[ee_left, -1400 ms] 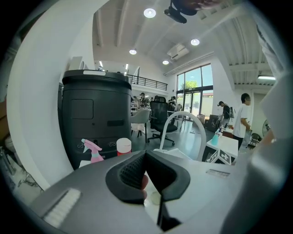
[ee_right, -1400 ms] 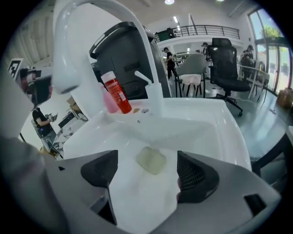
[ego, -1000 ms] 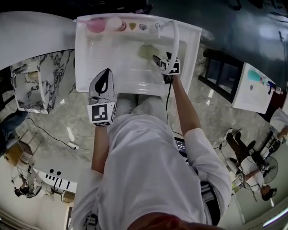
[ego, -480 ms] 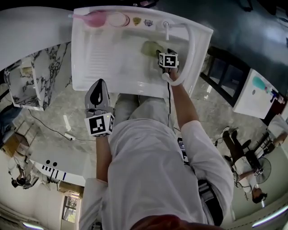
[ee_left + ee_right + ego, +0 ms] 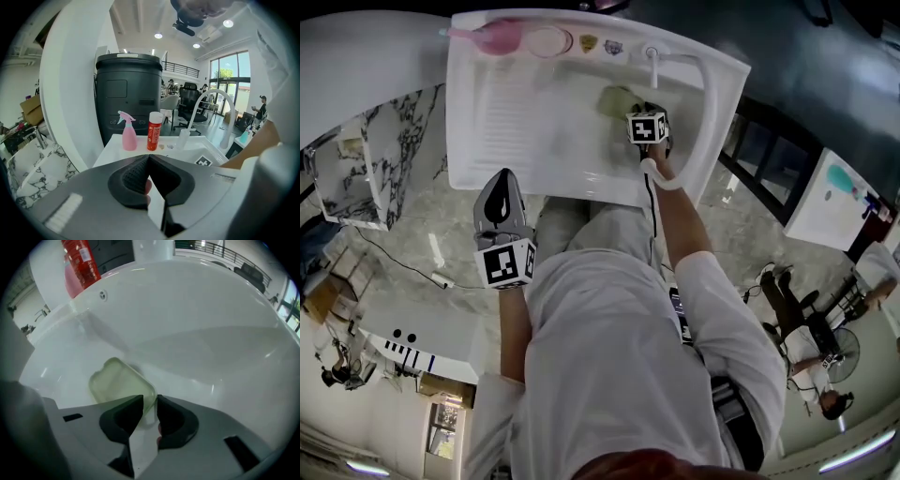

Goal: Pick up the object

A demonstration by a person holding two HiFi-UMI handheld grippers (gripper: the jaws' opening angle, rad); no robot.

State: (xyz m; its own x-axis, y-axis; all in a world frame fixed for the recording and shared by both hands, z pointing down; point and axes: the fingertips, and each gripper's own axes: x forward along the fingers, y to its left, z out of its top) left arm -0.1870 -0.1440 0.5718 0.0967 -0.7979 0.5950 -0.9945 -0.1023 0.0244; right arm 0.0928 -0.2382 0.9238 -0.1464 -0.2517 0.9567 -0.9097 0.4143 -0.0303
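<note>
A pale green see-through container [image 5: 617, 99] lies in the basin of the white sink [image 5: 581, 183], near the tap. In the right gripper view the container [image 5: 119, 383] is tilted, with its near corner between my jaws. My right gripper [image 5: 150, 401] is closing around that corner; a thin gap still shows at the right pad. From the head view the right gripper [image 5: 642, 109] reaches down into the basin beside the container. My left gripper [image 5: 500, 183] hovers over the sink's front edge, and in its own view the left gripper [image 5: 149, 157] is shut and holds nothing.
A pink spray bottle [image 5: 128, 133] and a red bottle [image 5: 154, 131] stand on the sink's back ledge. The tap [image 5: 654, 61] and a white hose [image 5: 705, 103] curve over the right side of the basin. A marble-patterned block [image 5: 356, 178] sits left of the sink.
My right gripper has gone further down into the basin to the container. The hose has swung out to the right. The left gripper has barely moved.
</note>
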